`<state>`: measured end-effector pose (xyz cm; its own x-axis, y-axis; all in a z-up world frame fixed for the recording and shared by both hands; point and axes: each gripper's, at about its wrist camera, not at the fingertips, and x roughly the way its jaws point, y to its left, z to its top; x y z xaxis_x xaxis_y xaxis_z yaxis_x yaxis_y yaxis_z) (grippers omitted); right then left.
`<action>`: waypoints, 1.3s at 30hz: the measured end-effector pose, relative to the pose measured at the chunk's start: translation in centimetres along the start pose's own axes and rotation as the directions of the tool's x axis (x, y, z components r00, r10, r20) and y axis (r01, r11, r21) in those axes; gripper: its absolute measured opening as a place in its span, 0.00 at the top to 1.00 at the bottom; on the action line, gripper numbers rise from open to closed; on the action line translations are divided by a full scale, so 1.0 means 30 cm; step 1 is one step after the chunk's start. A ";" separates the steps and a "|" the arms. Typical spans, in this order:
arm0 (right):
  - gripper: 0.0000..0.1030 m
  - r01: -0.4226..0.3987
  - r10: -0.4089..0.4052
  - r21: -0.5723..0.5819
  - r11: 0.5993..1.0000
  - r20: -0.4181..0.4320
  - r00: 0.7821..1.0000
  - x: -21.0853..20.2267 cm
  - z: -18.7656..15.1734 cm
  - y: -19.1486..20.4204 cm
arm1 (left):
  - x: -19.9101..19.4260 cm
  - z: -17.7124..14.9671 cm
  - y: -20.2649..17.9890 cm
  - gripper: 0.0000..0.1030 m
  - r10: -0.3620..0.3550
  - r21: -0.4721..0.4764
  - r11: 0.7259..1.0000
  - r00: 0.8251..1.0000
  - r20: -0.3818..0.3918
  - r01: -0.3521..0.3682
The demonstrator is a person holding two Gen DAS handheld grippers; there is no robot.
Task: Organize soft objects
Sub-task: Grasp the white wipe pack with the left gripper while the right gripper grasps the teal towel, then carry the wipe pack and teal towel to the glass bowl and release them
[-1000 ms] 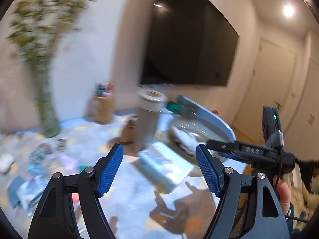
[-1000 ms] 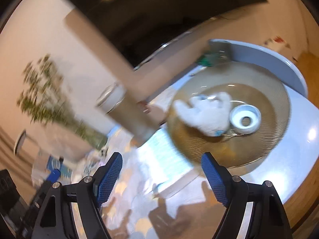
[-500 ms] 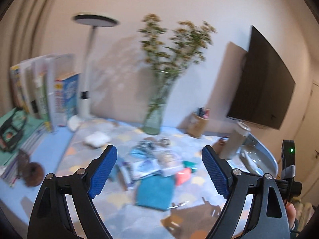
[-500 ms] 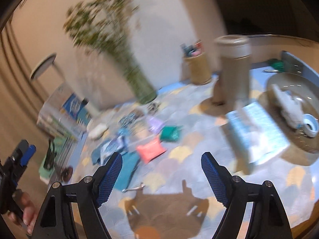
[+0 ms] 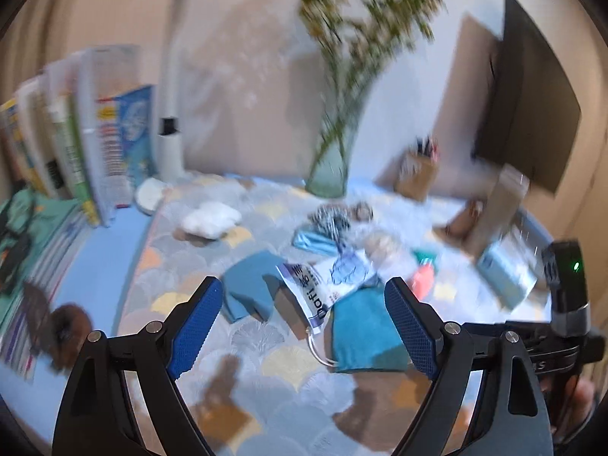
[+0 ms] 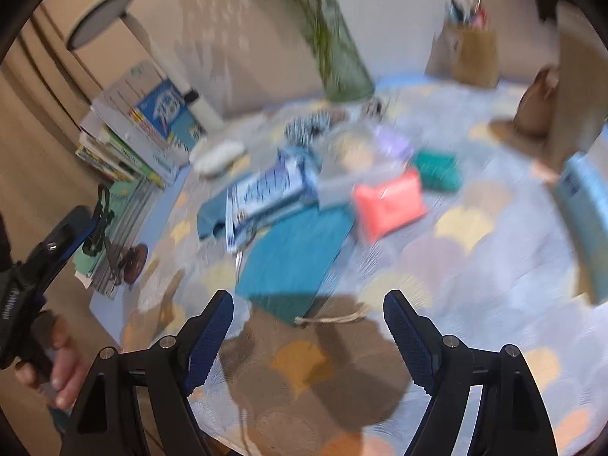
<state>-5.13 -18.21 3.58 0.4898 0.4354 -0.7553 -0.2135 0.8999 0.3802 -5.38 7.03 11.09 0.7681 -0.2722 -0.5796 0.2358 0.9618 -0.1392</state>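
Your left gripper (image 5: 304, 319) hangs above the patterned mat (image 5: 288, 364) with its blue pads spread wide and nothing between them; its jaws have just been opening. Your right gripper (image 6: 307, 326) is spread as well, empty, tilted down over the same mat (image 6: 475, 296).

Take the teal cloth (image 5: 364, 326) as your landmark; in the right wrist view it (image 6: 292, 258) lies just beyond the right gripper's pads. A printed plastic packet (image 5: 323, 281) overlaps its far left corner, and a second blue cloth (image 5: 250, 285) lies just left of that packet. A coral pouch (image 6: 387, 201) sits to the right of the teal cloth, touching or nearly so, with a dark green pouch (image 6: 437, 171) behind it. A white fluffy bundle (image 5: 211, 220) rests well to the far left of the cloth, near the lamp base (image 5: 150, 193). The glass vase (image 5: 328, 167) stands far behind the cloth, by the wall. Both views are motion-blurred, so smaller items in the pile cannot be told apart.
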 end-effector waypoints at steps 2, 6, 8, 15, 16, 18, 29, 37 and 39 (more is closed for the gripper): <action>0.22 -0.006 0.007 0.018 1.000 -0.030 1.000 0.053 -0.005 -0.004 | 0.063 0.006 -0.015 0.16 -0.020 0.053 0.998 0.999 -0.036 0.022; 0.22 -0.014 0.016 0.045 0.999 -0.044 0.999 0.125 0.007 -0.012 | 0.174 0.024 -0.063 0.16 -0.078 0.171 0.981 0.991 -0.104 0.096; 0.22 -0.019 0.021 0.045 0.999 -0.040 0.999 0.145 0.016 -0.005 | 0.225 0.025 -0.088 0.16 -0.097 0.231 0.964 0.985 -0.140 0.128; 0.22 -0.037 0.037 0.005 0.999 -0.064 0.997 0.265 0.039 0.055 | 0.437 0.023 -0.112 0.16 -0.105 0.344 0.916 0.952 -0.287 0.205; 0.22 -0.037 0.037 0.001 0.999 -0.067 0.997 0.276 0.037 0.059 | 0.454 0.019 -0.113 0.17 -0.101 0.355 0.912 0.950 -0.295 0.207; 0.22 -0.012 0.011 -0.039 0.999 -0.040 0.999 0.288 0.040 0.080 | 0.466 0.016 -0.113 0.17 -0.094 0.372 0.906 0.953 -0.287 0.201; 0.79 0.042 -0.043 -0.174 0.984 -0.005 0.999 0.300 0.038 0.119 | 0.430 0.033 -0.077 0.53 -0.135 0.291 0.934 0.958 -0.251 0.208; 0.81 -0.038 0.034 -0.278 0.960 -0.017 0.999 0.137 -0.036 0.112 | 0.281 -0.001 -0.080 0.53 -0.057 0.206 0.972 0.969 -0.239 0.108; 0.81 -0.041 0.037 -0.310 0.950 -0.018 0.999 0.087 -0.064 0.114 | 0.244 -0.019 -0.089 0.53 -0.029 0.193 0.978 0.964 -0.264 0.083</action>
<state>-6.19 -13.93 1.88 0.4662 0.4689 -0.7502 -0.4852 0.8446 0.2264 -0.73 2.50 6.75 0.5761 -0.2829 -0.7669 0.4091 0.9120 -0.0291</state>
